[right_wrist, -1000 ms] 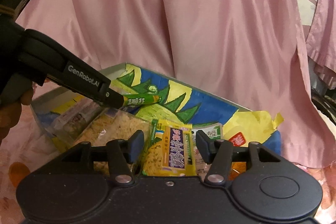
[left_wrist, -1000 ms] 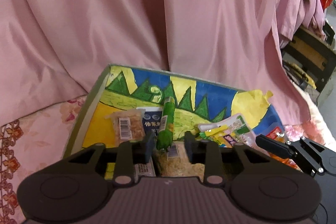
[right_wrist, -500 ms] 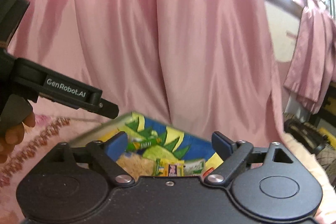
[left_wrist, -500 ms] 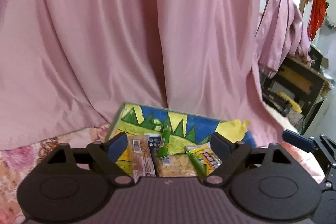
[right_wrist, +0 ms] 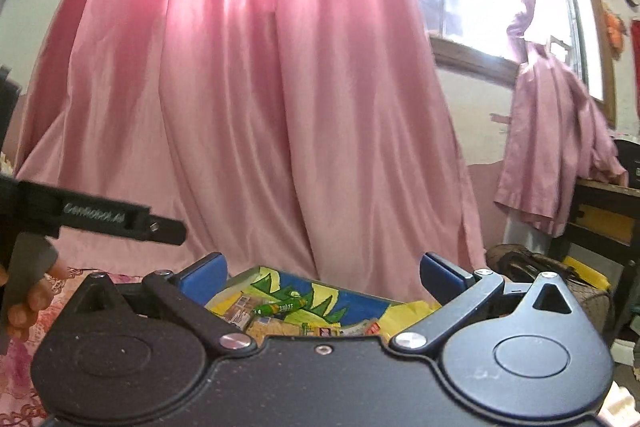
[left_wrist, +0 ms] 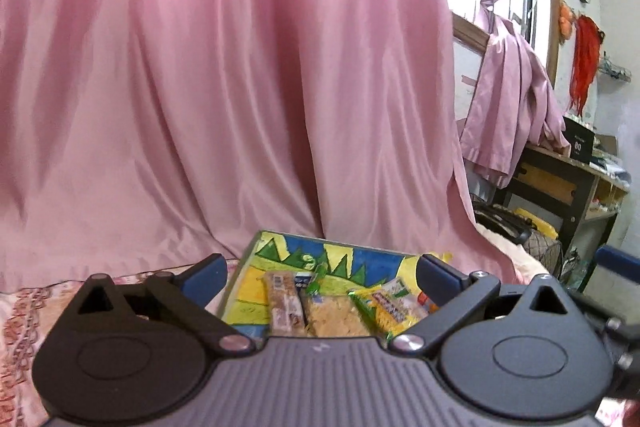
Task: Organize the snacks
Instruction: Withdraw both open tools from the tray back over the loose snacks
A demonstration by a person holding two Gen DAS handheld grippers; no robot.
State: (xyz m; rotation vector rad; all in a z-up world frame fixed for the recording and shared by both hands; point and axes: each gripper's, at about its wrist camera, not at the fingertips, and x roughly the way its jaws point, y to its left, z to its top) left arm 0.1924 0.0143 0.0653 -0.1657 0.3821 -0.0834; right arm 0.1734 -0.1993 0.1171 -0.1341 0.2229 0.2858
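step: both grippers backing off, looks like a drop-off just finished
left gripper (left_wrist: 320, 277): jaws opening, nothing between
right gripper (right_wrist: 322, 273): same (empty)
snacks (left_wrist: 340, 307): inside painted box (left_wrist: 360, 259), 6 o'clock below curtain (left_wrist: 240, 87)
vs earlier: green stick (right_wrist: 280, 307) released, box farther off
next: probably find leftover packets

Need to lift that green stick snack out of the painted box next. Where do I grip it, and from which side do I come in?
Grip the green stick snack across its narrow middle, coming down from above with fingers either side of its long axis. It lies flat on top of the other packets in the painted box, slim and exposed, so the width should fit easily. The left gripper, jaws opening and nothing between them, looks nearest.
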